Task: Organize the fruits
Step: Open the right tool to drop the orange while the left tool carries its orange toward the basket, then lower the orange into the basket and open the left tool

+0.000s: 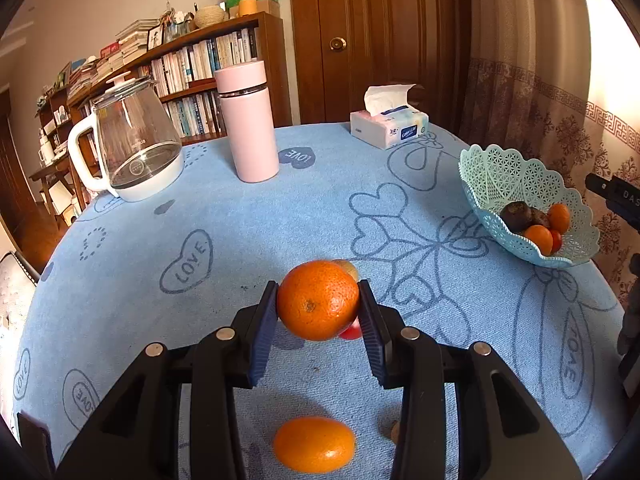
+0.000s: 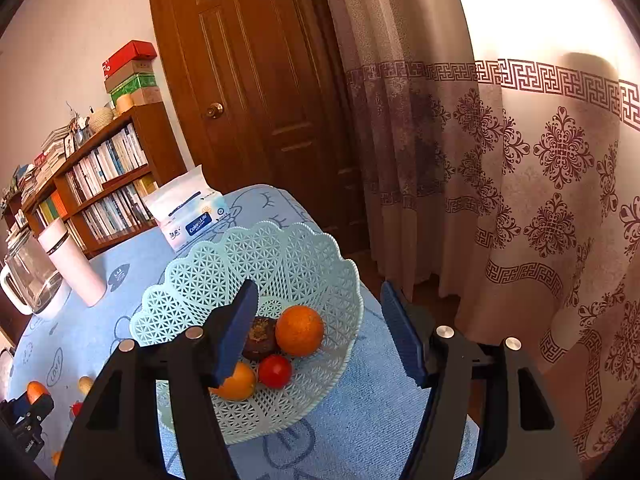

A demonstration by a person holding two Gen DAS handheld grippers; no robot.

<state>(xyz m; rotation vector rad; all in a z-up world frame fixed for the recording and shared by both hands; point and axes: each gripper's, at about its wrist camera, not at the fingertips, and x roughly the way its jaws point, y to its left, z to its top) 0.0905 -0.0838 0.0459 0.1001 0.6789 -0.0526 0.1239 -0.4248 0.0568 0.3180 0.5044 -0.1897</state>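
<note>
My left gripper [image 1: 318, 300] is shut on an orange [image 1: 318, 300] and holds it above the blue tablecloth [image 1: 200, 208]. A second orange [image 1: 314, 444] lies on the cloth below it. A red fruit [image 1: 350, 332] and a tan fruit [image 1: 347, 267] peek out behind the held orange. The light-blue lattice basket [image 1: 500, 176] stands at the right and holds oranges, a dark fruit and a red one. My right gripper [image 2: 320, 328] is open and empty just above the basket [image 2: 280, 248], over its orange [image 2: 299, 330], dark fruit [image 2: 260, 338], tomato [image 2: 275, 371] and second orange [image 2: 238, 384].
A glass kettle [image 1: 132, 148], a pink flask [image 1: 248, 120] and a tissue pack [image 1: 388, 124] stand at the table's far side. A bookshelf, a wooden door and a patterned curtain [image 2: 520, 200] lie beyond. The basket sits close to the table's right edge.
</note>
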